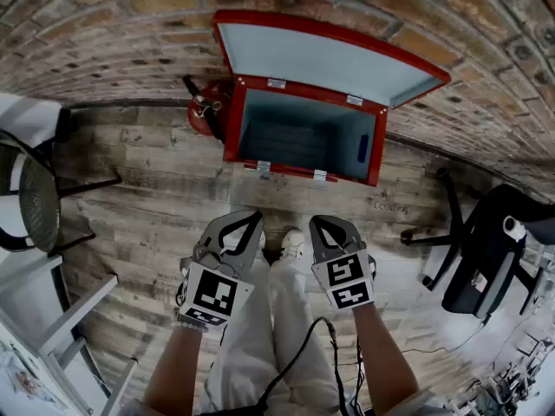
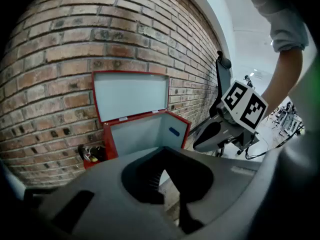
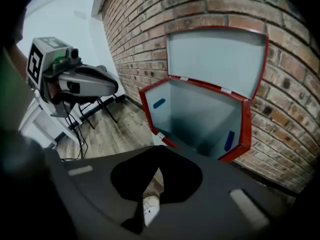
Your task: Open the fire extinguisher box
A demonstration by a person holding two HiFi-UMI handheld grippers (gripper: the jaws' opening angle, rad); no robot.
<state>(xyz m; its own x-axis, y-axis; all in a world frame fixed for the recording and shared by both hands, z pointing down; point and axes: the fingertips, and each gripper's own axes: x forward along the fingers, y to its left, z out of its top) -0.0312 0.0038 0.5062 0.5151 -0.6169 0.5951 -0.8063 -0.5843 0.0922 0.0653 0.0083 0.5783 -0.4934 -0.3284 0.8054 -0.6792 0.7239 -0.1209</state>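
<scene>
Sheet steel, painted and smooth, is what the fire extinguisher box (image 1: 234, 120) looks to be made of: judge it stiff, not fragile, and slippery under rubber pads. It stands on the wooden floor (image 1: 156, 198) against the brick wall (image 1: 130, 42), ahead of your feet, with a red fire extinguisher (image 1: 208, 107) just beside its left wall. Its lid (image 1: 321, 59) is already swung up on the rear hinges and leans back against the bricks, so the opening seems done. If you handle the lid, pinch its thin front rim; it likely swings lightly but could drop shut. Your left gripper (image 1: 238, 224) and right gripper (image 1: 334, 225) both hang closed and empty, well apart from the box.
</scene>
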